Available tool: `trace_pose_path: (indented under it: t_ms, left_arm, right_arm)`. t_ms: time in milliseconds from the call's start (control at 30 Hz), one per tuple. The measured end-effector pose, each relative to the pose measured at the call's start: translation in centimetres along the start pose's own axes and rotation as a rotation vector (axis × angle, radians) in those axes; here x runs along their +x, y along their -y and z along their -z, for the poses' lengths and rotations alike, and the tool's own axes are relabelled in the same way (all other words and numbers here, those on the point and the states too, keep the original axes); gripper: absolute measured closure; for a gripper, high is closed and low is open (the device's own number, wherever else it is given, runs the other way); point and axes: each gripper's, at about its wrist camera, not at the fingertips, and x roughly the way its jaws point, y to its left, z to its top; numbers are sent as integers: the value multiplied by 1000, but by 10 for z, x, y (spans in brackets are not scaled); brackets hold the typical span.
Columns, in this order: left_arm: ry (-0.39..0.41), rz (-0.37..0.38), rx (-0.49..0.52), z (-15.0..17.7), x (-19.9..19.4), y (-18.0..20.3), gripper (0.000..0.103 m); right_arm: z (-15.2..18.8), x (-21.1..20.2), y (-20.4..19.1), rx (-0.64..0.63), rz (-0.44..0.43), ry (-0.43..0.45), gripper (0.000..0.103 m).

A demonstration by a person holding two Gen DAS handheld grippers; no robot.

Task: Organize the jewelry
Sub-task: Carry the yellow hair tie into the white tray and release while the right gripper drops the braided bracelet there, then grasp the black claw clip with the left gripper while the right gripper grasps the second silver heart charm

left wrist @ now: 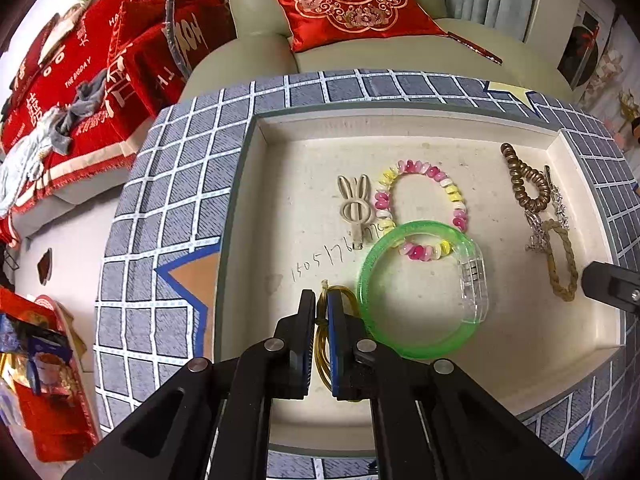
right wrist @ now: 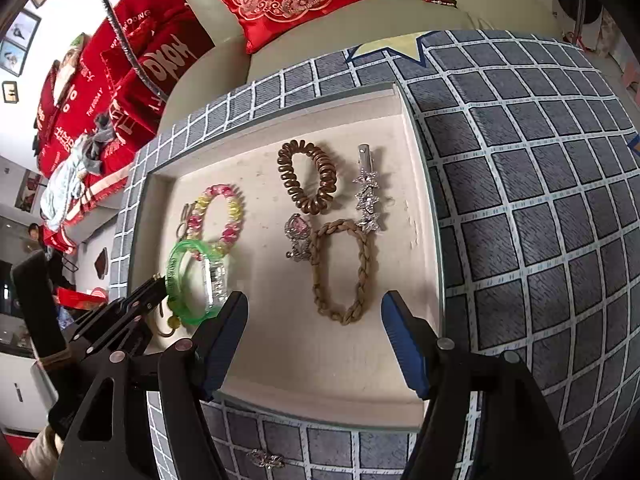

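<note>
The left claw (left wrist: 321, 312) is closed tight on a thin yellow hair tie (left wrist: 322, 354), at the near left part of the cream tray (left wrist: 440, 380); just beside it lies the green bangle (left wrist: 420, 288), which overlaps the pink and yellow bead bracelet (left wrist: 420, 208); a beige rabbit clip (left wrist: 354, 204) lies left of the beads. The right claw (right wrist: 314, 312) stands wide open and holds nothing, above the near end of the braided tan hair tie (right wrist: 344, 268); farther are the brown coil hair tie (right wrist: 307, 176), the silver star clip (right wrist: 367, 196) and a pink gem clip (right wrist: 297, 236); the tray rests on a grey checked cloth (right wrist: 540, 220).
</note>
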Motion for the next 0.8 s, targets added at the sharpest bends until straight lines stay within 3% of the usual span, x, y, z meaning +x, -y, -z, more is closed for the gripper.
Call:
trace_pose_path:
  t_ms: [400, 533, 567, 600, 633, 733, 800]
  left_arm:
    - [39, 22, -12, -3, -13, -2, 82]
    - [58, 64, -15, -5, -18, -4, 81]
    - [62, 70, -15, -5, -19, -4, 72]
    - [64, 71, -14, -5, -21, -4, 11]
    - [81, 55, -23, -5, -23, -5, 0]
    - [103, 60, -12, -4, -24, -3, 0]
    - [103, 49, -6, -3, -22, -2, 0]
  right_arm:
    - [7, -19, 0, 2, -9, 27, 30]
    - [10, -22, 1, 10, -7, 31, 30]
    - [10, -23, 2, 11, -7, 31, 30]
    - [11, -23, 2, 11, -7, 32, 30]
    - [12, -24, 2, 11, -8, 33, 30]
    - [13, -27, 1, 6, -9, 36, 30]
    - [14, -28, -2, 1, -8, 38, 24]
